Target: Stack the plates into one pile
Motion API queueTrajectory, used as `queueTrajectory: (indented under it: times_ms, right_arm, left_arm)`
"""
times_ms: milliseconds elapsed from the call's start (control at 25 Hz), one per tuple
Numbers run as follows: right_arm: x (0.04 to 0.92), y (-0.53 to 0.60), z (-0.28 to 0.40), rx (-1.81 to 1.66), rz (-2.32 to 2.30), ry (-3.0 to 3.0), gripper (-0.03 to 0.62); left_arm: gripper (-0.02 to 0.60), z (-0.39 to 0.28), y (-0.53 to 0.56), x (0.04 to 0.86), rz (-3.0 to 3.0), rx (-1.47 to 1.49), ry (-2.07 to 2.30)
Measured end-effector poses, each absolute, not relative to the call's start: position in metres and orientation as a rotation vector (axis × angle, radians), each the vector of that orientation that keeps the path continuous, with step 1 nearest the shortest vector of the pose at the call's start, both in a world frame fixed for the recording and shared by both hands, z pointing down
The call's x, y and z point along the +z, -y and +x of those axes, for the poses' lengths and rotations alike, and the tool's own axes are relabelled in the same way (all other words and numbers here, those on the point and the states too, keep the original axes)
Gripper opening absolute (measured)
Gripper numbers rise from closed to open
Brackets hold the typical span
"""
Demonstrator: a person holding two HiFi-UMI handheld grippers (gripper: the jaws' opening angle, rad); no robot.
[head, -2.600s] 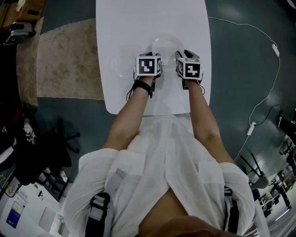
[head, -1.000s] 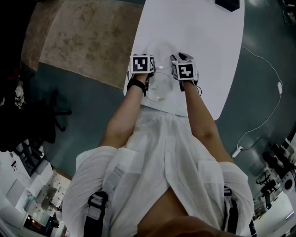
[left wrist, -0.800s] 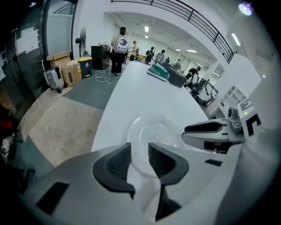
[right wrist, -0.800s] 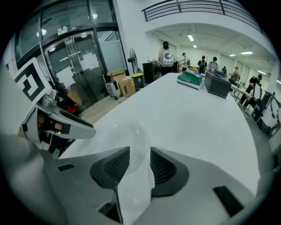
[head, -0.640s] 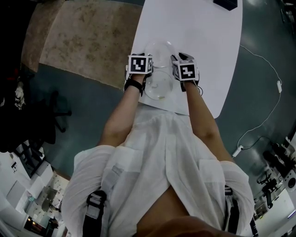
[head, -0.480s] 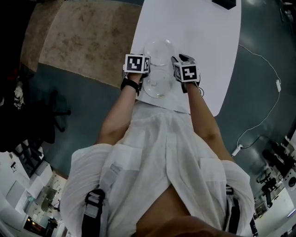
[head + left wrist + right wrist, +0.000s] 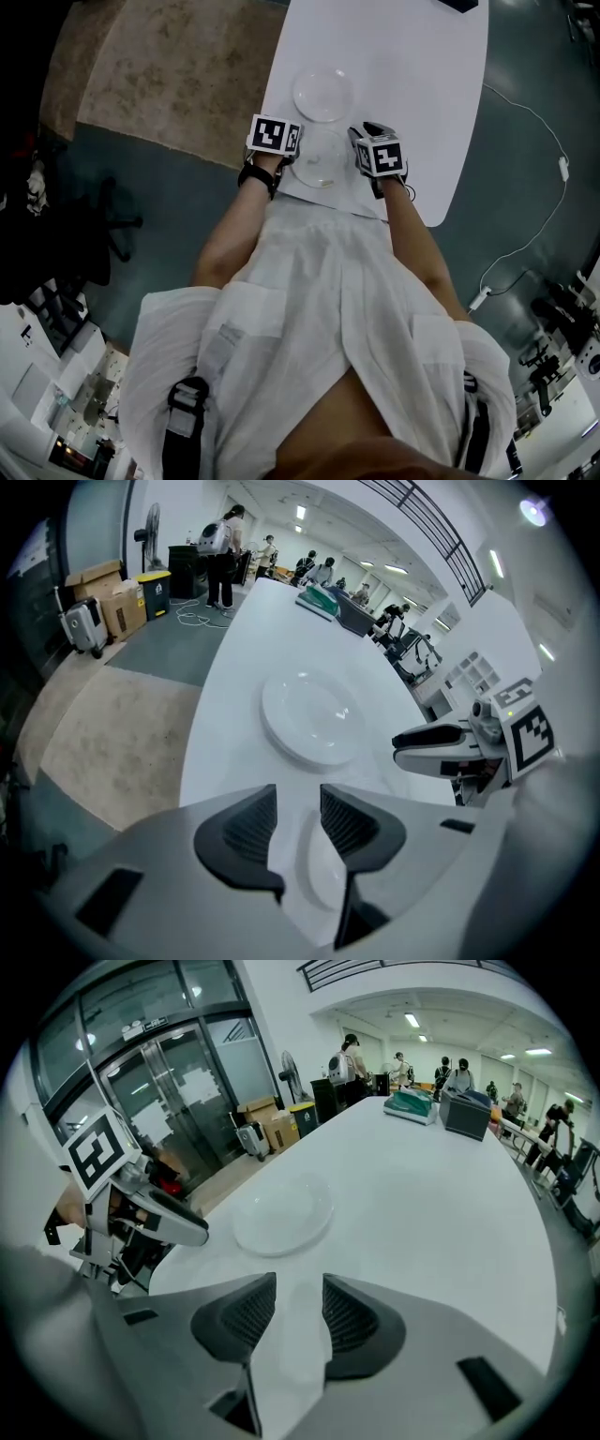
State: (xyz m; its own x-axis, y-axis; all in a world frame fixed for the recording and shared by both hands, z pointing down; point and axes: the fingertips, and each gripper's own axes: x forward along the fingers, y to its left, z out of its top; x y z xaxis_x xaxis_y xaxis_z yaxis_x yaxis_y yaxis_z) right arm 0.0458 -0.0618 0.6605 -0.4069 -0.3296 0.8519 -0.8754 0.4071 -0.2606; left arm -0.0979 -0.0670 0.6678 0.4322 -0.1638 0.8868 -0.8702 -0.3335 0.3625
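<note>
Two clear plates lie on the white table (image 7: 412,84). The far plate (image 7: 323,93) (image 7: 309,714) (image 7: 281,1213) sits alone. The near plate (image 7: 317,157) (image 7: 314,869) lies by the table's front edge, between my two grippers. My left gripper (image 7: 284,141) (image 7: 298,817) is at its left rim, over the table's edge; its jaws have just been opening and stand apart, with the rim showing in the gap beyond the pads, untouched. My right gripper (image 7: 367,141) (image 7: 298,1307) is at the right rim, open, nothing pressed between its pads.
A tan rug (image 7: 159,66) lies on the floor left of the table. A dark object (image 7: 459,4) sits at the table's far end. A white cable (image 7: 553,103) runs over the floor on the right. Several people and boxes (image 7: 103,602) stand far off.
Both grippers have drawn apart and back toward me, away from the near plate's middle. The left one now sits at the table's left edge. The far plate shows fully.
</note>
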Motion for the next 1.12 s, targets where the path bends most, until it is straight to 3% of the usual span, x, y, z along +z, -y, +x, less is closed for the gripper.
queueTrajectory:
  times_ms: [1120]
  right_arm:
    - [0.681, -0.009, 0.033, 1.056, 0.832, 1.905, 0.179]
  left_arm:
    - [0.172, -0.090, -0.003, 0.690, 1.760, 1.057, 0.716]
